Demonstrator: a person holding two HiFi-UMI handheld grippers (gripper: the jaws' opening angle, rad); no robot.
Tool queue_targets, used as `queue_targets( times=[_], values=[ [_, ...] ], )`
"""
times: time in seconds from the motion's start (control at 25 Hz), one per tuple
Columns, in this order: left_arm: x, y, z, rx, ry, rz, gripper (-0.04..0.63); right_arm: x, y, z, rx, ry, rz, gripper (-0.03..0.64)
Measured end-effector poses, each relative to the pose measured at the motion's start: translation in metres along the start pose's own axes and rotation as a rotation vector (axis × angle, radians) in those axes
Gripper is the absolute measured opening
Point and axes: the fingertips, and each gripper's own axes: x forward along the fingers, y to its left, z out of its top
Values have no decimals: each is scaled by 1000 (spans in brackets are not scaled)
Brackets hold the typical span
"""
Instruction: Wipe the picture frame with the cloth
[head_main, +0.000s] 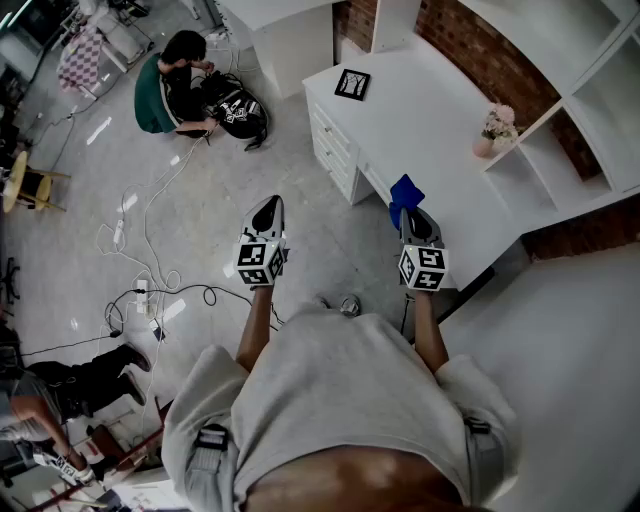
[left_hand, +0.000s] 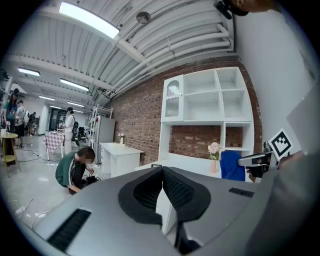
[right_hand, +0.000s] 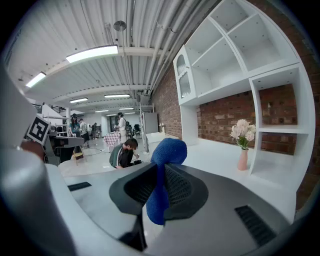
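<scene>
A small black picture frame (head_main: 352, 84) lies flat at the far left corner of the white desk (head_main: 420, 140). My right gripper (head_main: 414, 222) hovers over the desk's near edge, shut on a blue cloth (head_main: 405, 192) that bunches up past its tips; in the right gripper view the blue cloth (right_hand: 165, 167) hangs pinched between the jaws. My left gripper (head_main: 266, 215) is held over the floor to the left of the desk, shut with nothing in it, its jaws meeting in the left gripper view (left_hand: 162, 200). The frame (left_hand: 156, 165) shows only as a dark sliver there.
A pink vase of flowers (head_main: 494, 128) stands by the white shelving (head_main: 590, 90) at the desk's right. A person in green (head_main: 165, 85) crouches on the floor by a black bag (head_main: 238, 108). Cables (head_main: 140, 230) trail across the floor. A brick wall (head_main: 480, 50) backs the desk.
</scene>
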Motion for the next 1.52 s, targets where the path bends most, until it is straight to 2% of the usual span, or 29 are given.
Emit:
queue_targets(
  times=[0.4,0.92,1.28,1.52],
  values=[
    [-3,-8,-6,2,14,9,15,-7,-6,-9,4,16,14,60],
    [5,-41,-10,3,32,9,17,-15,-24,-12,33,4,60,60],
    [19,-68,-13,13,52,-31,15,-29,-35,-26,49,25,58,60],
    [35,-61,-15,5,54,-42,15,-13,-40,-27,50,36,46,60]
  ],
)
